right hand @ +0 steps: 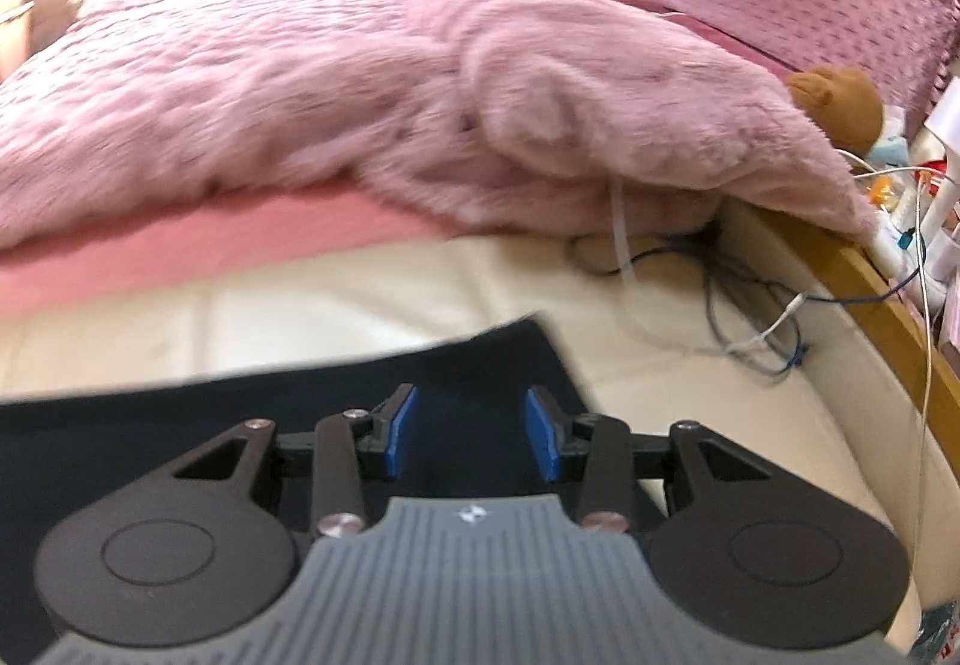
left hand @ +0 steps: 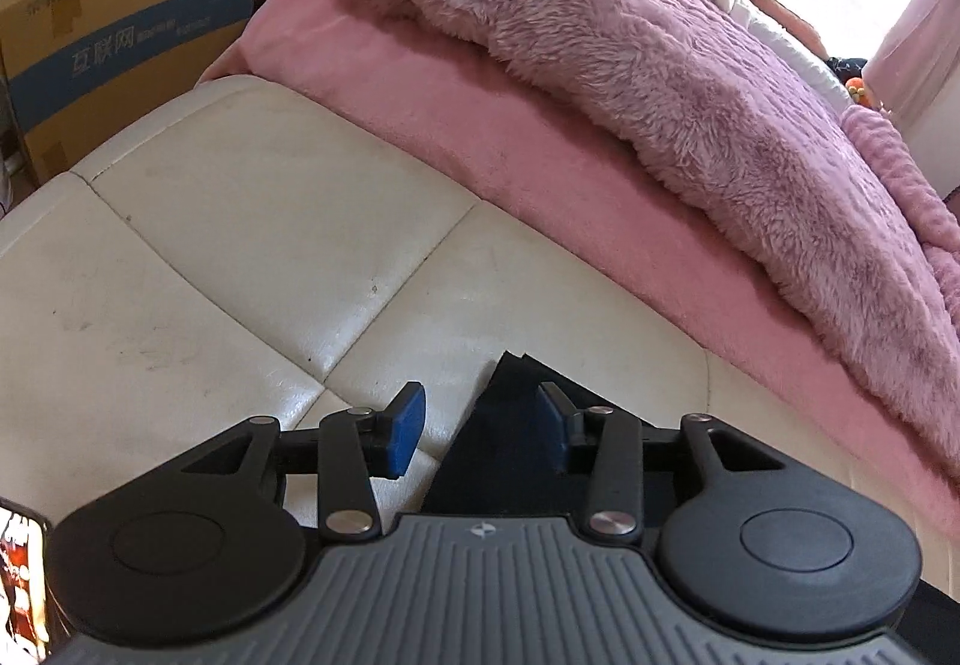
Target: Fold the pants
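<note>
The dark navy pants lie flat on the cream leather bed base, spreading left from under my right gripper. That gripper hovers over the cloth with its blue pads apart and nothing pinched between them. In the left wrist view only a pointed corner of the pants shows. It lies between the blue pads of my left gripper, close to the right pad. The left jaws stand wide apart and do not press on the cloth. The remainder of the garment is hidden under the gripper body.
A pink sheet and a fluffy mauve blanket cover the bed beyond. Cardboard boxes stand at the left. Loose cables and a brown teddy bear sit at the right by the wooden edge. A phone screen shows bottom left.
</note>
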Demonstrator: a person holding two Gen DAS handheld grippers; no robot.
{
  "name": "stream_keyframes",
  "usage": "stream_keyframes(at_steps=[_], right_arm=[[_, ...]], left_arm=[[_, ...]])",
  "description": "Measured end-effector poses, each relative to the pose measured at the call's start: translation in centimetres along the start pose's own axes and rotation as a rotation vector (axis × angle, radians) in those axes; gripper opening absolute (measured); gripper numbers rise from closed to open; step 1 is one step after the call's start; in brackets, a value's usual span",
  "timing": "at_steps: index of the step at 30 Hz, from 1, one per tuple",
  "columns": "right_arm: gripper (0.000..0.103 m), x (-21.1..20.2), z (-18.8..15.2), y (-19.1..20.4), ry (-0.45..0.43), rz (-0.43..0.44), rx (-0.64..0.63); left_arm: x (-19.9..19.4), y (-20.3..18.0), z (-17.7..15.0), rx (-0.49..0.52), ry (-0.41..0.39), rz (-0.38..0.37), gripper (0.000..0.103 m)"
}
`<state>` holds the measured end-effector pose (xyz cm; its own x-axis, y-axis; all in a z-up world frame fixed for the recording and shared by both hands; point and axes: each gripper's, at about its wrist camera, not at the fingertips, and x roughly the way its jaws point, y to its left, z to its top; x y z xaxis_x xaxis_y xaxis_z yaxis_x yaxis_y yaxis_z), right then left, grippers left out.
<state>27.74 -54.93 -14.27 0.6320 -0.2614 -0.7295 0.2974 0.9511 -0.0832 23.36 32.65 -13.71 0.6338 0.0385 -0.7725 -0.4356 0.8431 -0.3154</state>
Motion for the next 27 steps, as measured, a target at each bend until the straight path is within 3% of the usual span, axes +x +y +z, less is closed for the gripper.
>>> stream_keyframes(at_steps=[4, 10, 14, 19, 22, 27], right_arm=[[0.038, 3.4, 1.5, -1.9, 0.01, 0.018, -0.021], [0.046, 6.6, 2.3, -1.6, 0.041, 0.086, -0.138], [0.045, 8.5, 1.9, -0.6, 0.098, 0.049, -0.217], [0.049, 9.0, 1.8, -0.2, 0.099, 0.021, -0.263], [0.039, 9.0, 2.1, 0.0, 0.119, 0.026, -0.258], [0.029, 7.7, 1.4, 2.1, 0.077, -0.054, -0.397]], left_arm=[[0.5, -0.3, 0.2, 0.044, 0.018, 0.009, 0.048], [1.0, -1.0, -0.1, 0.115, 0.051, -0.015, 0.053], [1.4, -0.9, -0.5, 0.117, 0.066, 0.001, 0.053], [1.7, -0.8, -0.9, 0.119, 0.067, 0.005, 0.053], [1.8, -0.8, -0.9, 0.114, 0.06, 0.001, 0.056], [1.7, -0.7, -0.9, 0.111, 0.054, -0.014, 0.059]])
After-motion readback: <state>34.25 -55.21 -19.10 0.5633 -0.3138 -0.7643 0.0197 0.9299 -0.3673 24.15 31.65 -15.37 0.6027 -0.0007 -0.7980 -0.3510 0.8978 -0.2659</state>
